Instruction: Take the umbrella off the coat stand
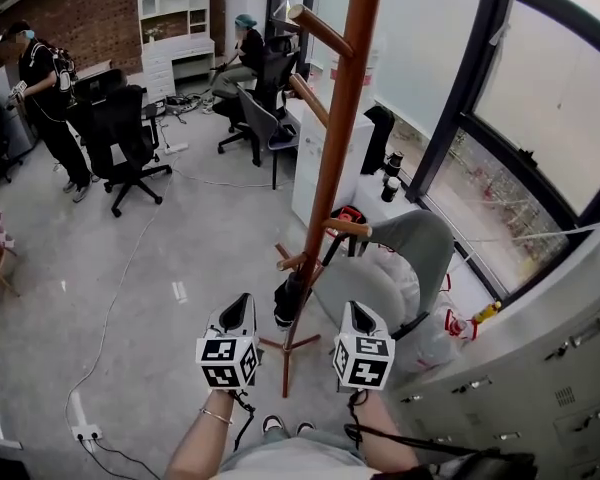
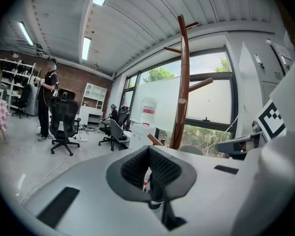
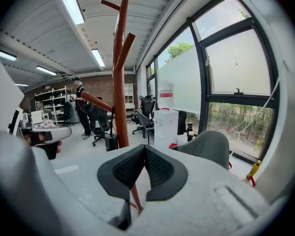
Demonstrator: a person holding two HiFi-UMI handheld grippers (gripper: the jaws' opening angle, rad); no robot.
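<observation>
Head view: the left tool (image 1: 242, 303) and right tool (image 1: 355, 309) are both closed with nothing held. Between them, slightly farther, the black folded umbrella (image 1: 289, 301) hangs from a low peg of the wooden coat stand (image 1: 335, 138).

coat stand (image 1: 340, 118): glossy, smooth brown wood
floor (image 1: 180, 238): smooth grey, slight sheen
left tool (image 1: 242, 303): matt pale plastic

The coat stand (image 1: 332, 158) is rising just ahead of the left gripper (image 1: 242, 303) and the right gripper (image 1: 356, 309), its pegs (image 1: 320, 30) reaching out on both sides. A grey chair (image 1: 410, 253) is standing close on its right, with cabinets (image 1: 540, 368) beyond. On the left the floor (image 1: 130, 268) is lying open, leaving free passage to the umbrella (image 1: 290, 300) hanging low.
</observation>
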